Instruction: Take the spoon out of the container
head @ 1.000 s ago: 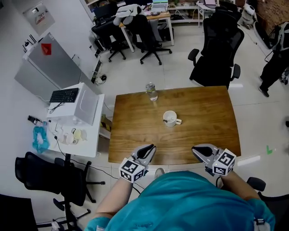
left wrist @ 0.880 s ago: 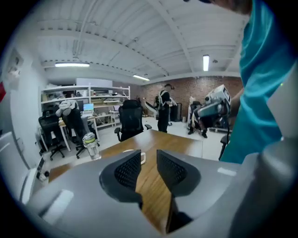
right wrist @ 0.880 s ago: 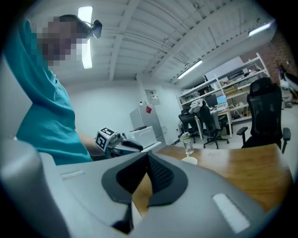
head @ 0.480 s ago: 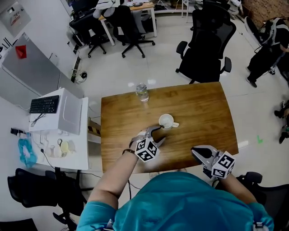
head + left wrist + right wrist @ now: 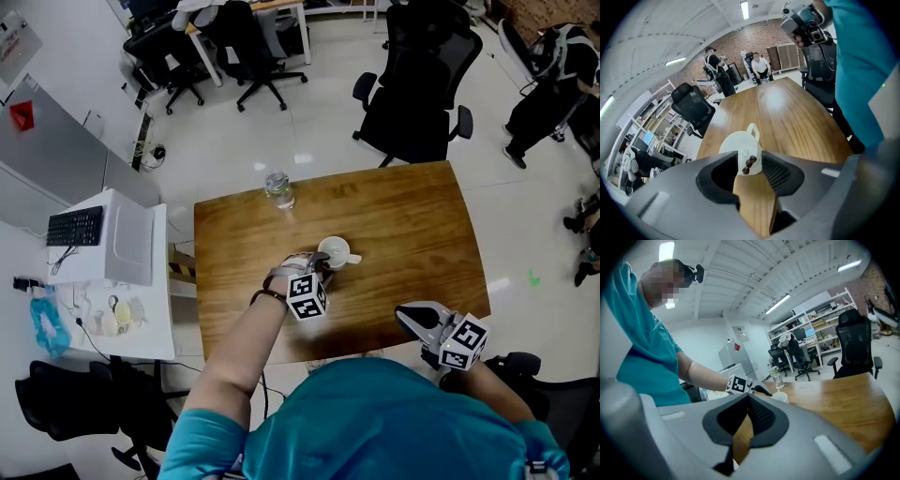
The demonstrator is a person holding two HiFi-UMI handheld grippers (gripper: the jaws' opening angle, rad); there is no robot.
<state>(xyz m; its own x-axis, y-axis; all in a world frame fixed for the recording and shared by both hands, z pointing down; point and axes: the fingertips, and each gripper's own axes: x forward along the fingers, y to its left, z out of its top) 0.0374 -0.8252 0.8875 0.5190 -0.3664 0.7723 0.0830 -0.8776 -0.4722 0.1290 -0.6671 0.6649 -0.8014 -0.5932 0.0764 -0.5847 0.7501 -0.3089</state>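
1. One wooden table (image 5: 403,234) fills the middle of the head view. A black office chair (image 5: 412,103) stands past its far edge, upper centre. A white side cabinet (image 5: 131,244) carrying a keyboard (image 5: 75,225) sits off its left edge.
2. Teal shirt (image 5: 375,422) covers the bottom of the frame. The person's left forearm (image 5: 239,356) reaches up from it towards table centre.
3. Left gripper (image 5: 322,265): centre of the head view, tipped downward, tips at the near left rim of the cup. In its own view I read the jaws apart; they have just been closing, with the spoon's handle between them. The pads do not look pressed on it.
4. Right gripper (image 5: 408,314): lower right, over the table's near edge, well apart from the cup. In its own view the jaw tips meet, with nothing between them.
5. Water bottle (image 5: 277,188): upright near the table's far left edge, upper left of the cup.
6. White cup (image 5: 334,251): upright at table centre, handle pointing right in the head view.
7. Spoon (image 5: 749,165): in the cup. I only see a dark beaded handle end leaning over the near rim, centre of the left gripper view. Its bowl is hidden inside.
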